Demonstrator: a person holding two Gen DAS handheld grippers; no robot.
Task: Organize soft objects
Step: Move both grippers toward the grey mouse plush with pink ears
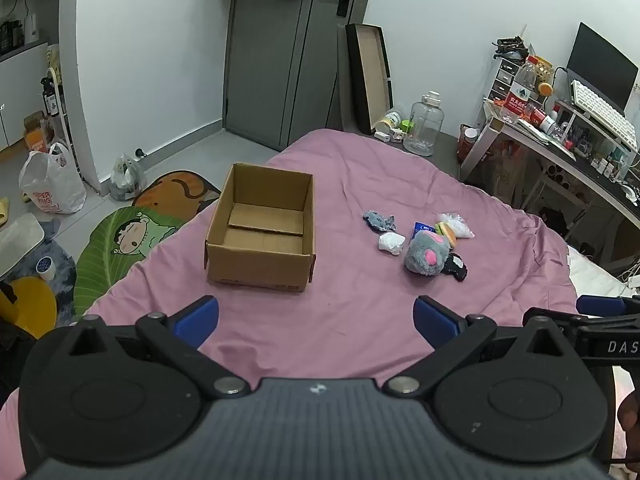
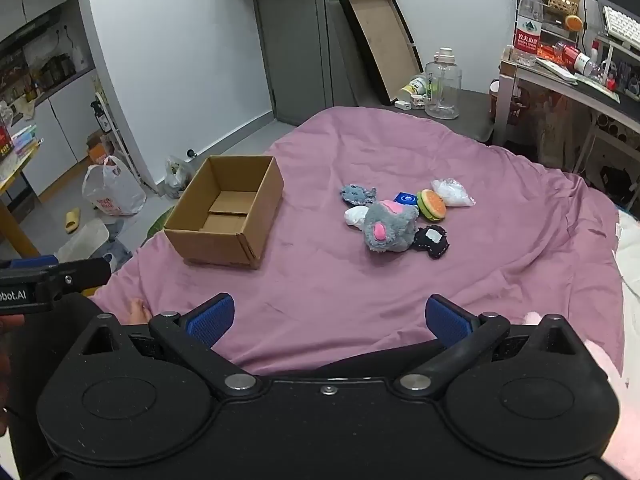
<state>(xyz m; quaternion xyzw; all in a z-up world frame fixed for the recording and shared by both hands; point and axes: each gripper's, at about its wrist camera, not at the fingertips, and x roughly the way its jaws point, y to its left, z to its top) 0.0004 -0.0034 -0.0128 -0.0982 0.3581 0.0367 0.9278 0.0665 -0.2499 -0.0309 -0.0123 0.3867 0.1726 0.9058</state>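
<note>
Here, one empty cardboard box [image 1: 260, 232], seven soft toys [image 2: 390, 232] beside it, both grippers' fingers [image 1: 196, 318] wide.

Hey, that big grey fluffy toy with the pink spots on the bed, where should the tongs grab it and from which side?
Take the grey plush toy across its rounded body from above, on the near side facing the right tongs. It stands taller than the hamburger toy, the white pouch and the black piece crowding its flanks, so a low side approach would likely snag them.
</note>
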